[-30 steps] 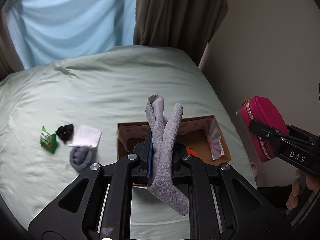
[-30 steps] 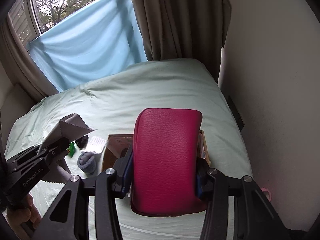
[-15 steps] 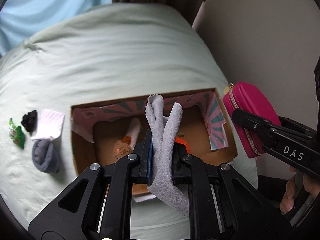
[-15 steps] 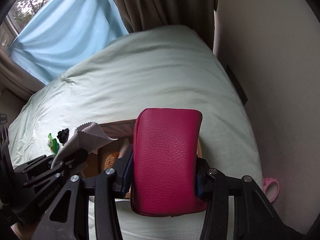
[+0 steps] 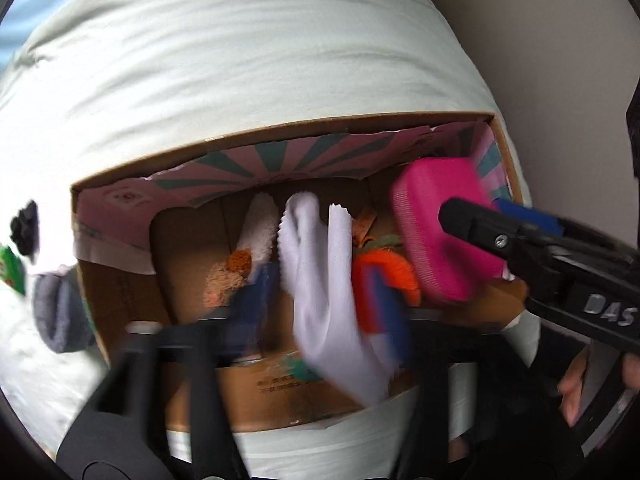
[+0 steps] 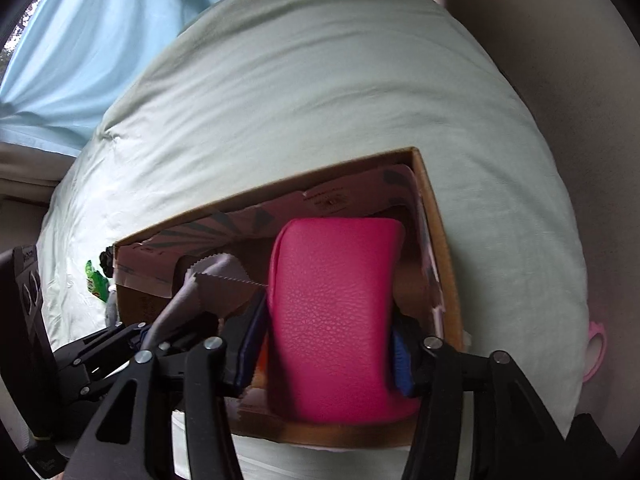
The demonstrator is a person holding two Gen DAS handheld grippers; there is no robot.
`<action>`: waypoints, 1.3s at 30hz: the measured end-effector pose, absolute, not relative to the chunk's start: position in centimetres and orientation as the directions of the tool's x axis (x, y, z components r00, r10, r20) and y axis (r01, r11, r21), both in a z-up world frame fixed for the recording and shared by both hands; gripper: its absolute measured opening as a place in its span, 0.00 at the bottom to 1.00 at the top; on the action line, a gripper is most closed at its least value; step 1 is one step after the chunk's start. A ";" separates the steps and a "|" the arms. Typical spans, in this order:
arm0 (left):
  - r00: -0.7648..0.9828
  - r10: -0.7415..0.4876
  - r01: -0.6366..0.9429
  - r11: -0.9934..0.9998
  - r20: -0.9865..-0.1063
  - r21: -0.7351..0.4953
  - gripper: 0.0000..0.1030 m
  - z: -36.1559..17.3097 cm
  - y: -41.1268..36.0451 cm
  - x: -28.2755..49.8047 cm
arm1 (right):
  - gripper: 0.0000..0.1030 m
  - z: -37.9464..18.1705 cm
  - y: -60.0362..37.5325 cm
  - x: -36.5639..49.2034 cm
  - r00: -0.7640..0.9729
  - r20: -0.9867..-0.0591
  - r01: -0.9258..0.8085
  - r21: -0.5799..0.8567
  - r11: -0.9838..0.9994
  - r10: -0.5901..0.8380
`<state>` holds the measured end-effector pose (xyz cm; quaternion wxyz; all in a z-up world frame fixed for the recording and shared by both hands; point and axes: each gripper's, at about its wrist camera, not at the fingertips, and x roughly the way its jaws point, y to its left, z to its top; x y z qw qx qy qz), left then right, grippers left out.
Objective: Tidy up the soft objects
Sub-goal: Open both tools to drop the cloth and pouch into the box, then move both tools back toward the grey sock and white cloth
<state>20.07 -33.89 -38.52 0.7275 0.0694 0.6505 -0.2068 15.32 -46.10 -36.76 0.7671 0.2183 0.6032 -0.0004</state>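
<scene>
A bed (image 5: 248,64) under a pale green sheet carries an open cardboard box (image 5: 280,392). To the box's left on the sheet lie a rolled grey sock (image 5: 60,316), a small black item (image 5: 25,226) and a green packet (image 5: 10,268).

- My left tool (image 5: 320,300) points down into the cardboard box (image 5: 280,136) on the bed (image 5: 248,48); its jaws have just been opening, and the grey cloth (image 5: 324,276) hangs loose between them.
- My right tool (image 5: 496,232) brings the pink pouch (image 5: 436,232) into the box's right end.
- A rolled grey sock (image 5: 56,316) lies outside the box's left wall.
</scene>
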 end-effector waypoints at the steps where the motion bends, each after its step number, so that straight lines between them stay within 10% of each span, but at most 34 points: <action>1: 0.083 -0.218 0.406 0.899 -0.973 -0.167 1.00 -38.1 -33.8 20.0 | 0.85 -36.6 -46.2 15.4 0.285 -0.921 0.258 0.340 0.904 0.266; 3: 0.069 -0.238 0.410 0.892 -0.969 -0.190 1.00 -37.8 -33.4 19.8 | 0.96 -36.3 -46.3 15.5 0.296 -0.918 0.247 0.342 0.907 0.265; 39: 0.459 -0.236 0.287 0.952 -0.857 -0.108 1.00 -17.1 -21.1 9.8 | 0.96 -18.9 -39.1 6.7 0.539 -0.833 0.035 0.170 0.985 0.124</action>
